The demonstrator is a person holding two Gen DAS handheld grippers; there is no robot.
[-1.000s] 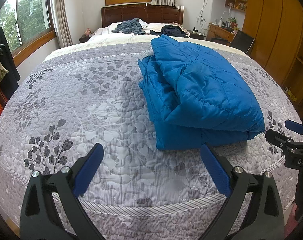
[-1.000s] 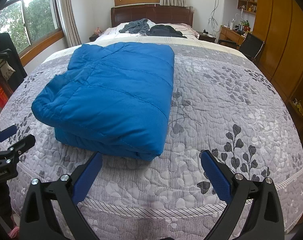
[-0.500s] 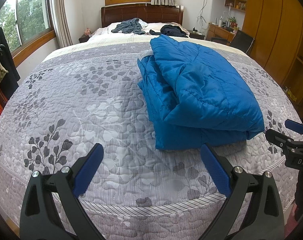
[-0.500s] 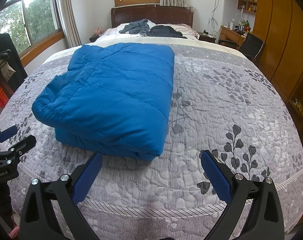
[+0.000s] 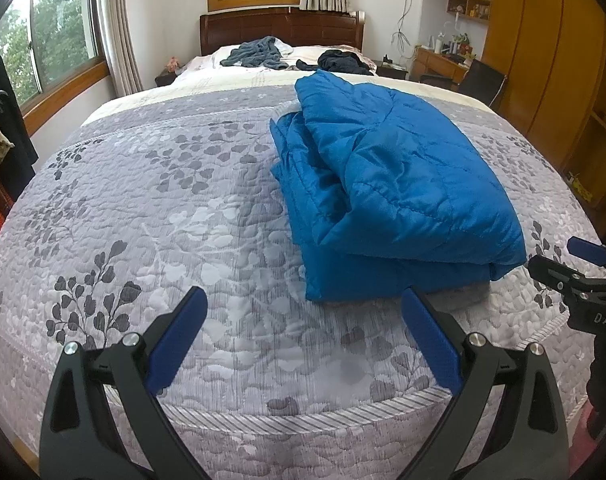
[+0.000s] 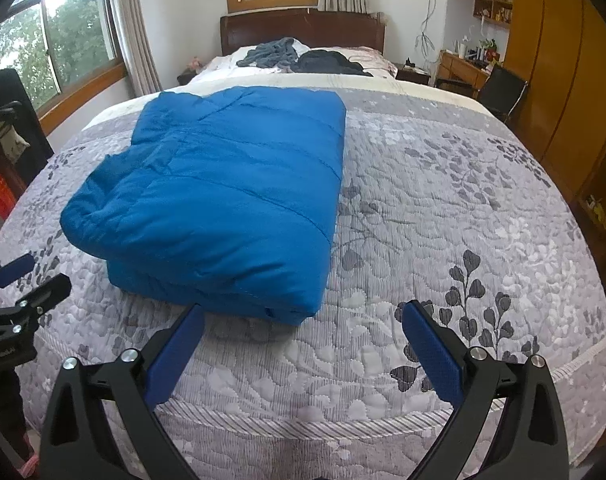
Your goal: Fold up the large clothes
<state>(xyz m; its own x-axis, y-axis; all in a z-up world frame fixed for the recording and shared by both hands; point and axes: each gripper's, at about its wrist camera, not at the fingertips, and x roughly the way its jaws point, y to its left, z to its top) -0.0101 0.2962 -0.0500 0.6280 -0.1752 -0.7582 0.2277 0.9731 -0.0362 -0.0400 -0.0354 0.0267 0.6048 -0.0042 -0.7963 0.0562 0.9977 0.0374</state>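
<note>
Spreading wide at the near edge of each wrist view, both grippers are seen with jaws apart and nothing held. The left gripper (image 5: 303, 320) is held over the foot of the bed, above the grey leaf-patterned quilt (image 5: 163, 208); its blue pads (image 5: 179, 336) are clear of any fabric. The right gripper (image 6: 303, 328) is held likewise over the quilt's striped hem, with its left pad just short of the jacket's near edge.

The blue quilted jacket (image 6: 223, 192) is found folded into a thick rectangular bundle lying flat on the quilt. From the left wrist it is placed at 1 o'clock (image 5: 391, 184), with stacked layers showing along its left side. From the right wrist it is placed at 11 o'clock, a smooth folded panel on top.

Each gripper is glimpsed by the other's camera: the right one at 3 o'clock, the left one at 9 o'clock.

Farther off, a grey garment (image 6: 273, 52) and a dark garment (image 6: 327, 62) are noted, crumpled near the wooden headboard (image 6: 303, 28). A desk (image 6: 463, 66) is seen at 2 o'clock, beside a wooden wardrobe (image 6: 551, 52).
</note>
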